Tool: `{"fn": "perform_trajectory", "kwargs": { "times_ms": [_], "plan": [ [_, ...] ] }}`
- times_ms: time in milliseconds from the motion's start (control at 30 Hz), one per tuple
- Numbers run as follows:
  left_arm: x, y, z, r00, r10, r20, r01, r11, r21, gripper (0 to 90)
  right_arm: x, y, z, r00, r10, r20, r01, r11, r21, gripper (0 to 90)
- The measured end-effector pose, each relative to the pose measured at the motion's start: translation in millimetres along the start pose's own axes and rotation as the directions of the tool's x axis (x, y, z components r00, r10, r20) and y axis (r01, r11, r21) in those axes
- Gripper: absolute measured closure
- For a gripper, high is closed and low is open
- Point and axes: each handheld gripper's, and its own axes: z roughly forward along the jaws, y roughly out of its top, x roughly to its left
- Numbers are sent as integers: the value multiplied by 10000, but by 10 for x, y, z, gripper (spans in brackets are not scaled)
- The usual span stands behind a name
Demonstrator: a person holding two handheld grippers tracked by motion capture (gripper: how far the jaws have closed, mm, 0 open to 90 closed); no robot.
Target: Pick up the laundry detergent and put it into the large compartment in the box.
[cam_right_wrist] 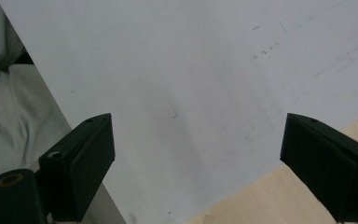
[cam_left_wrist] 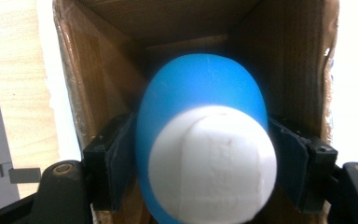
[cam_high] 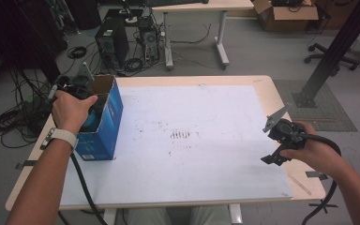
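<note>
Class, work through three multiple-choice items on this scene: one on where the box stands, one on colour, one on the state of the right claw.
1. Where on the table does the blue box stand?
A. at its left side
B. in its middle
C. at its right edge

2. What colours has the object between the jaws of the left claw?
A. red and black
B. blue and white
C. all green

3. How is the right claw?
A. shut on a cup
B. shut, empty
C. open, empty

Key:
1 A, the high view shows the box by the left hand.
2 B, a blue body with a white end.
3 C, its jaws stand wide apart over the bare surface.
</note>
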Motion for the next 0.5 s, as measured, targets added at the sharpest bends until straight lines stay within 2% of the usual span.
{"fn": "perform_trajectory", "kwargs": {
  "times_ms": [167, 400, 500],
  "plan": [
    [23, -6, -47, 9999, -50, 143, 52, 9999, -106, 256, 1, 6, -4, 10000, -15, 2, 15, 10000, -3, 99],
    [28, -1, -143, 9997, -71, 220, 79, 9993, -366, 262, 6, 10, -12, 10000, -5, 28, 5, 10000, 1, 99],
    [23, 9, -236, 9998, -25, 195, 36, 9984, -571, 262, 9, -3, -23, 10000, 26, 23, -26, 10000, 10, 99]
  ]
}}
